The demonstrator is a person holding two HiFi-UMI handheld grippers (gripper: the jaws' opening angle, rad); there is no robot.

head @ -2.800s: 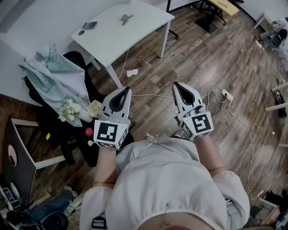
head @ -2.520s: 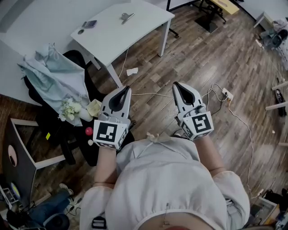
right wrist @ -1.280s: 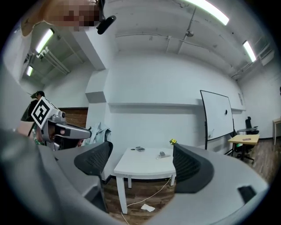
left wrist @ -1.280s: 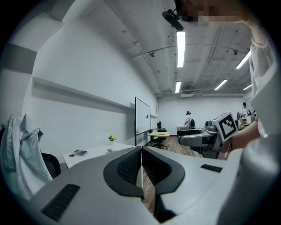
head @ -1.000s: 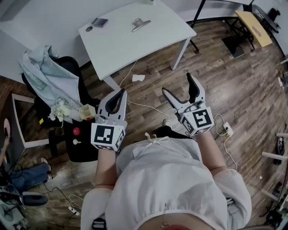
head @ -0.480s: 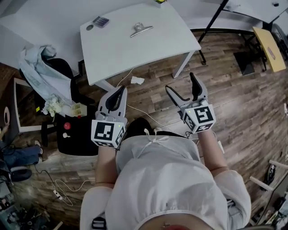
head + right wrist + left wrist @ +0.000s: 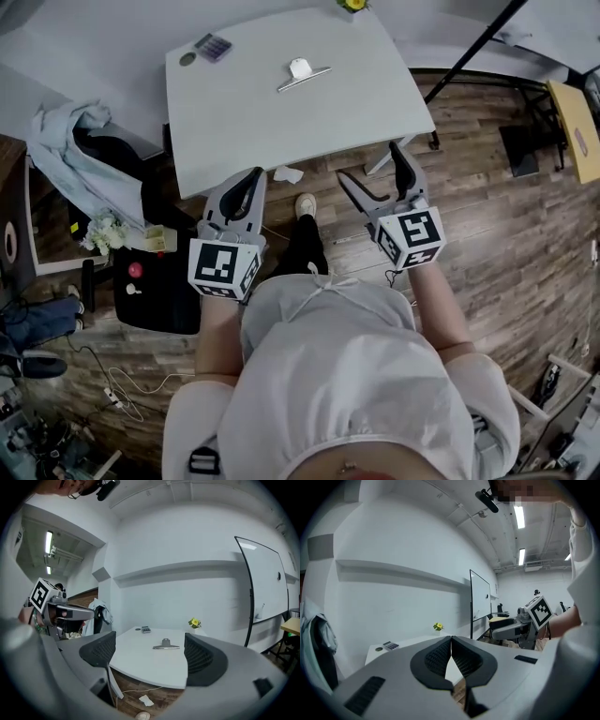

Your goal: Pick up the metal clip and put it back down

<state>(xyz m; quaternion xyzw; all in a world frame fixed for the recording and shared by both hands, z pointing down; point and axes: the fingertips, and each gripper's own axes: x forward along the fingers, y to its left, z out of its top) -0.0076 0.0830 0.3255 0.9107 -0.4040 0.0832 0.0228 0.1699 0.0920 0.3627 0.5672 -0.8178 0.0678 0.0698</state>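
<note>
Approach: metal clip [image 7: 303, 74] lies far on worktop [image 7: 262, 127]; right hand-held gripper [image 7: 369, 165] spread toward it, left hand-held gripper [image 7: 253, 176] pressed together, idle.

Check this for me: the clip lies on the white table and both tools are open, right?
Not quite: the left tool is shut, as the left gripper view shows. The right tool is open, and the clip lies on the white table.

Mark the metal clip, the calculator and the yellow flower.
metal clip [image 7: 305, 79]: head view, on the middle of its long bar.
calculator [image 7: 214, 45]: head view, on the centre of its top face.
yellow flower [image 7: 194, 622]: right gripper view, on the yellow bloom.
</note>
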